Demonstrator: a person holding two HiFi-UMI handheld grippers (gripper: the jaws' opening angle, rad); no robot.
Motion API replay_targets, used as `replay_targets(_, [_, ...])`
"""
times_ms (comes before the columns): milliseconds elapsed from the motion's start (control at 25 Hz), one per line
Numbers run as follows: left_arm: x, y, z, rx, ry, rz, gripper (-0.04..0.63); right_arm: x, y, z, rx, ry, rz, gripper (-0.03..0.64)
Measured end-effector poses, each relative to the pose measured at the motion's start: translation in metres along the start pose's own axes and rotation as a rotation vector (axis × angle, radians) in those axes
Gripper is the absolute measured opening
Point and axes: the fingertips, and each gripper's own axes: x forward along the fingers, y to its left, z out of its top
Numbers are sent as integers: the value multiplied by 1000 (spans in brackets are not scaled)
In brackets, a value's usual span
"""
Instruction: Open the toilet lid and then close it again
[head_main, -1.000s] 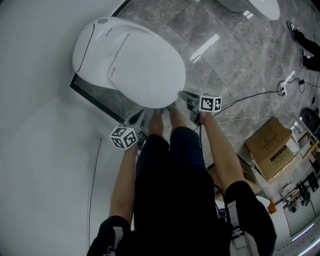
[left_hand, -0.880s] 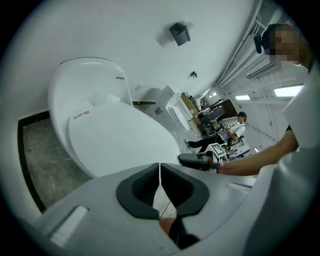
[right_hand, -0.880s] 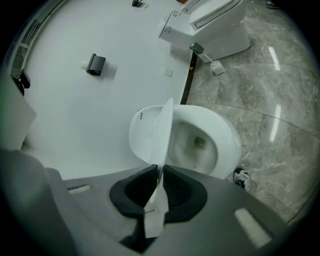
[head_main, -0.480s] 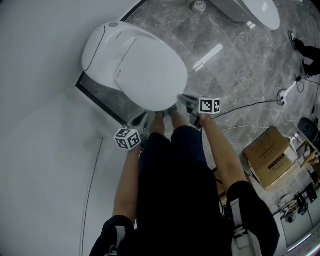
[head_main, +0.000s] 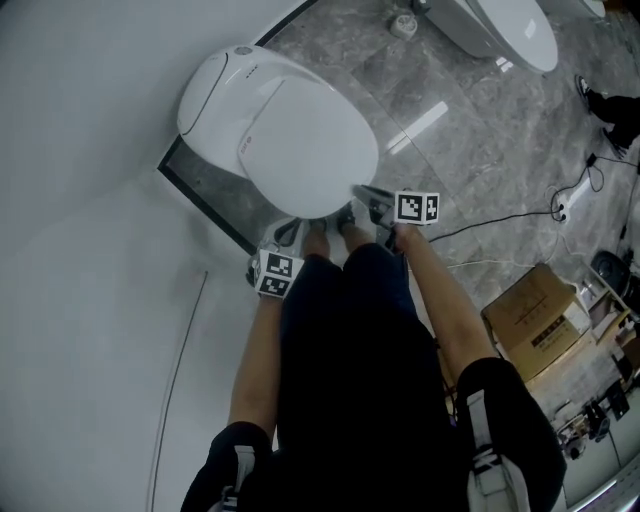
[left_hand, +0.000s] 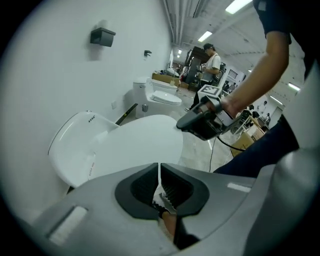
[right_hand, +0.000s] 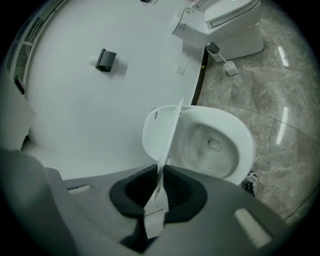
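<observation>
The white toilet (head_main: 215, 95) stands against the wall, and its lid (head_main: 310, 140) is raised at the front. My right gripper (head_main: 358, 192) is shut on the lid's front edge. In the right gripper view the lid (right_hand: 170, 132) runs edge-on out of the right gripper (right_hand: 161, 185), and the open bowl (right_hand: 215, 142) shows beside it. My left gripper (head_main: 288, 233) hangs by the toilet's front left, apart from the lid. Its jaws (left_hand: 159, 182) are shut with nothing held, and beyond them show the lid (left_hand: 135, 145) and the right gripper (left_hand: 200, 122).
A second toilet (head_main: 515, 25) stands farther along the wall, with a brush holder (right_hand: 227, 67) beside it. A cardboard box (head_main: 530, 320) and a cable (head_main: 500, 215) lie on the grey stone floor at right. The person's legs stand right in front of the bowl.
The right gripper has risen with the lid's front edge. The left gripper has rolled, so its marker cube shows other faces, and it has lifted slightly.
</observation>
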Motion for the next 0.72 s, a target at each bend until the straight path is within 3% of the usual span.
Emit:
replay_targets(440, [-13, 6, 12, 121, -28, -37, 17, 8, 44, 12, 2, -83, -28, 40])
replay_targets(720, [-22, 20, 9, 235, -10, -75, 17, 19, 70, 22, 13, -143, -27, 40])
